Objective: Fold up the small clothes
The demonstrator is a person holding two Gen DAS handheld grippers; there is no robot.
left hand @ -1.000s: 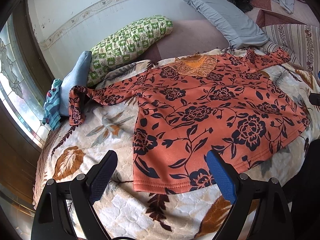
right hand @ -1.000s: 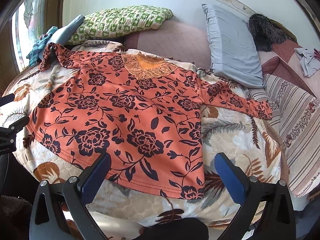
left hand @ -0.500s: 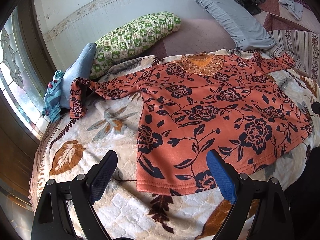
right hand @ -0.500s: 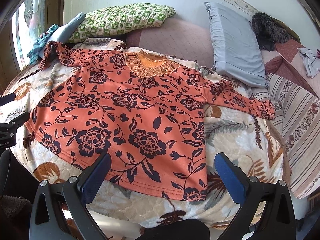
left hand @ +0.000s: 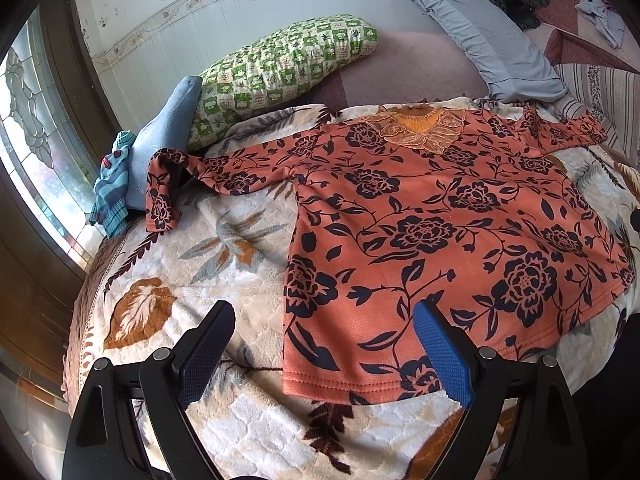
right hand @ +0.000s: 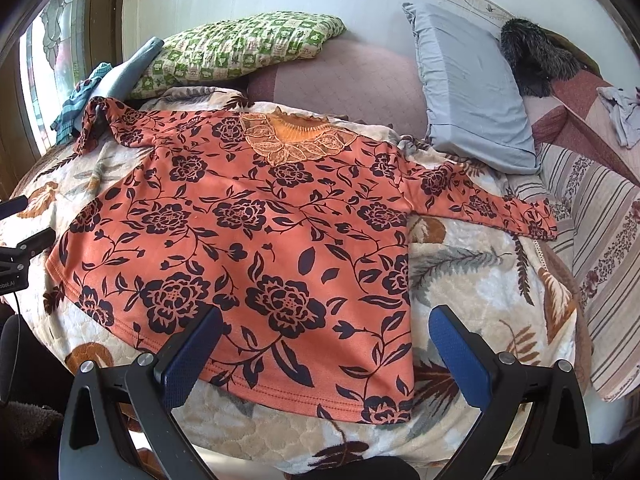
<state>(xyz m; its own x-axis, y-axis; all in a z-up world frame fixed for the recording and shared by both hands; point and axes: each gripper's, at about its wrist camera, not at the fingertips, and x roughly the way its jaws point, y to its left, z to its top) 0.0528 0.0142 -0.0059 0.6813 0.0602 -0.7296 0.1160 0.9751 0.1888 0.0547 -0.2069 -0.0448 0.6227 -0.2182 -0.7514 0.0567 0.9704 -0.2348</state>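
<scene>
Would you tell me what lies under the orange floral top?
The orange floral top lies spread flat on a leaf-patterned blanket, which shows all around it. Whatever the blanket covers is hidden.

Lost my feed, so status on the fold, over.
Left gripper and right gripper open, empty, above the hem. Orange floral top flat on blanket, unfolded. Left sleeve cuff curled over.

green checked pillow (left hand: 280,60) and grey pillow (right hand: 472,88) rest behind the leaf-print blanket (left hand: 224,264).

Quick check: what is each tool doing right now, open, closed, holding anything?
Left tool: open, holding nothing, above the orange floral top's hem.
Right tool: open, holding nothing, above the same hem.
</scene>
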